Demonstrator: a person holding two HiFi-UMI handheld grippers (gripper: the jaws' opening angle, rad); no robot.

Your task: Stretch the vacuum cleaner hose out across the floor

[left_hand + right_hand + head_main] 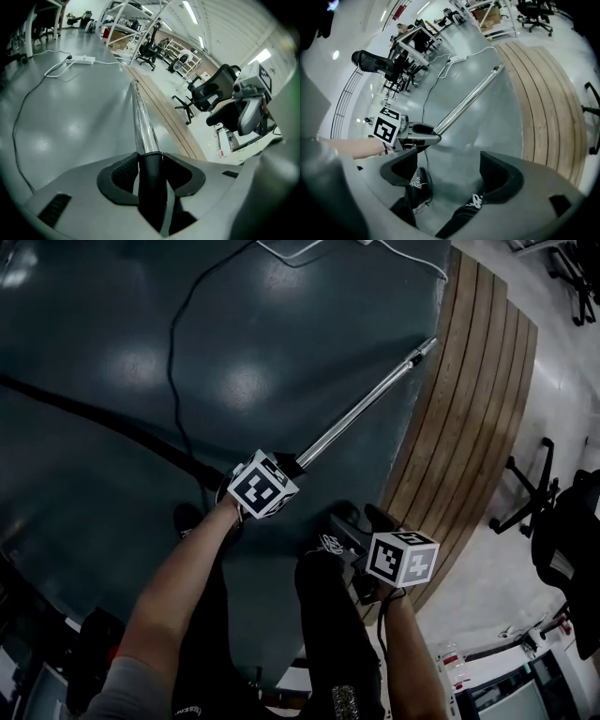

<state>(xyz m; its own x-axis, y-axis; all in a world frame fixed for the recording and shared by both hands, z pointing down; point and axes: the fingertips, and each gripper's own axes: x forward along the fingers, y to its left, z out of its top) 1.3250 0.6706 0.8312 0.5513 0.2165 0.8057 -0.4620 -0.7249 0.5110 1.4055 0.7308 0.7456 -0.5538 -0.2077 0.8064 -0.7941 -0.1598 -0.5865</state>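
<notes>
Left tool (151,161) grips wand (140,122); grey floor (281,334) (wood strip (469,381) beside).

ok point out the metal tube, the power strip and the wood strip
metal tube (366,402), head view, mid shaft
power strip (81,59), left gripper view, its casing
wood strip (473,390), head view, centre planks

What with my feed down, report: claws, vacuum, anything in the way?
Left claw shut on vacuum pipe. Right claw open, empty. Black hose lies across floor. Thin cable lies near it.
</notes>
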